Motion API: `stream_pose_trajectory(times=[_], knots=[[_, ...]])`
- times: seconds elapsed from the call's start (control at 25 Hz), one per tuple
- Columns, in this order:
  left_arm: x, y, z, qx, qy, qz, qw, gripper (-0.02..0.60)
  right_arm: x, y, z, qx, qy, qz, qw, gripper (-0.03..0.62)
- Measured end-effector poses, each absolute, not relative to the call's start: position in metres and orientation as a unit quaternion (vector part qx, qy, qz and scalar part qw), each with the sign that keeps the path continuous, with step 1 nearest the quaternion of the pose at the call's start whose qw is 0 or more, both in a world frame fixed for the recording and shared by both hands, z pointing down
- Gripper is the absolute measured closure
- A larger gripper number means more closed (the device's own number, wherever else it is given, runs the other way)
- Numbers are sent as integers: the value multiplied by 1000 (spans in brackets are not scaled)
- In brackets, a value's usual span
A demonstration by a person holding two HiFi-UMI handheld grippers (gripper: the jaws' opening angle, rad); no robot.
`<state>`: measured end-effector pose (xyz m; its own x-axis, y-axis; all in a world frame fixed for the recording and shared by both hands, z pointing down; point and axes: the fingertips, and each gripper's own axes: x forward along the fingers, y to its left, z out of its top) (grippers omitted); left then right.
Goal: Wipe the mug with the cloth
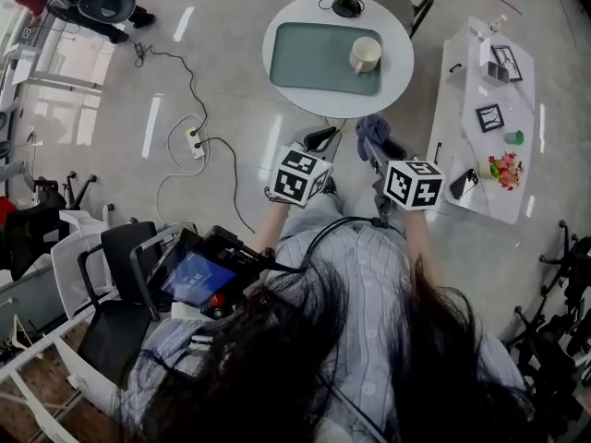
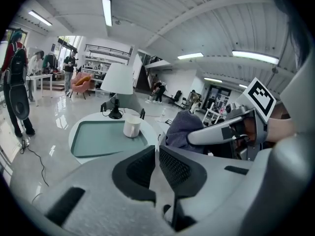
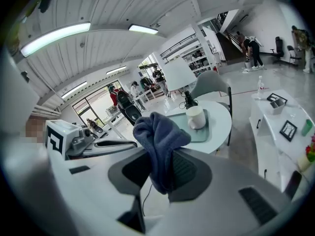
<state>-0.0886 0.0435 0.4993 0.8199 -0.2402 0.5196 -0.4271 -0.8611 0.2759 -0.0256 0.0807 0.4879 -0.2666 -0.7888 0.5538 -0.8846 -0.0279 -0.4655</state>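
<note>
Just in front of the person, the left gripper (image 2: 156,154) has its jaws closed on nothing. Beside it, the right gripper (image 3: 160,173) clamps a crumpled blue-grey cloth (image 3: 160,136). Farther off, a cream ceramic mug (image 1: 366,54) stands on a green tray (image 1: 314,58) atop a round white table (image 1: 397,53).

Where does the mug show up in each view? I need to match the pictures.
Head view: mug upper centre, on the right end of the green tray.
Left gripper view: mug left of centre, at the tray's far right corner.
Right gripper view: mug right of centre, beyond the cloth.
Shared landmark: the green tray on the round white table.
</note>
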Motion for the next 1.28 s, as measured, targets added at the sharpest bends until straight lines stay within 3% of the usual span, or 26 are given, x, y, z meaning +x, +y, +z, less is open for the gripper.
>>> stream_pose_trajectory(times=[0.4,1.28], knots=[[-79,21,513,926,-187,246,215,558,-9,62,497,599,-692,397,73,496],[5,-85,570,898,-209,335,193,557,62,-41,559,534,-716,426,147,496]])
